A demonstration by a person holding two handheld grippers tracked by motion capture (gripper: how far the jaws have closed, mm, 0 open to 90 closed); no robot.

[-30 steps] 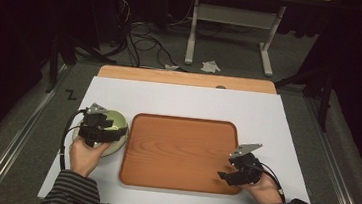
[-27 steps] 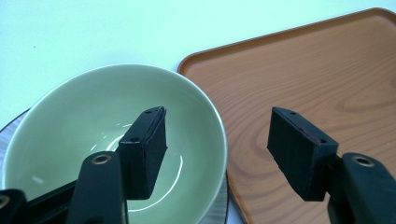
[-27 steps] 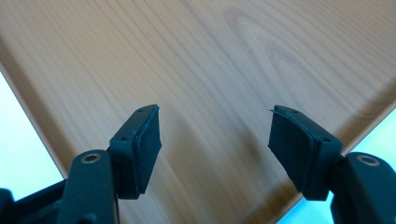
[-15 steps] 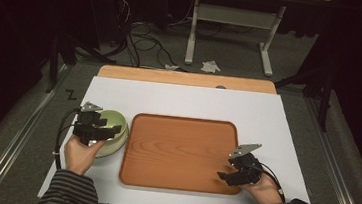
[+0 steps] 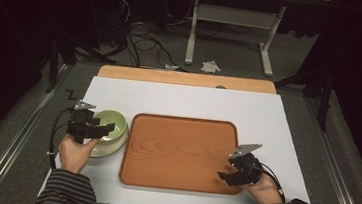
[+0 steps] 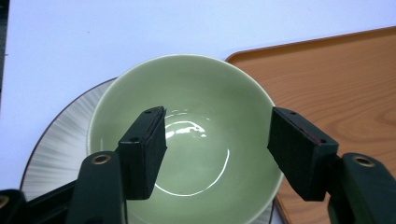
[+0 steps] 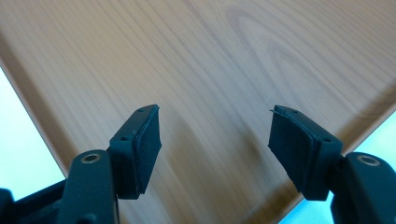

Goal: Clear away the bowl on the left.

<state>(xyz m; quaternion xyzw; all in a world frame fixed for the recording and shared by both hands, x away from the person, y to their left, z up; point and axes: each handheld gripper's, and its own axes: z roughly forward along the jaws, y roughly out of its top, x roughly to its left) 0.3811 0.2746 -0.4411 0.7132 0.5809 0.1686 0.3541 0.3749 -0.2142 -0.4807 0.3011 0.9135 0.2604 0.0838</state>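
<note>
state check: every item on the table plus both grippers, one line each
green bowl: upright, empty, sitting on a plate.
plate: flat on the table, under the bowl, beside the tray.
wooden tray: flat on the table, empty.
left gripper: open, jaws over the bowl, one inside the rim and one at its tray-side edge, not closed on it.
right gripper: open, over the tray's near right corner, holding nothing.

Pale green bowl, grey-streaked plate, reddish-brown tray.
</note>
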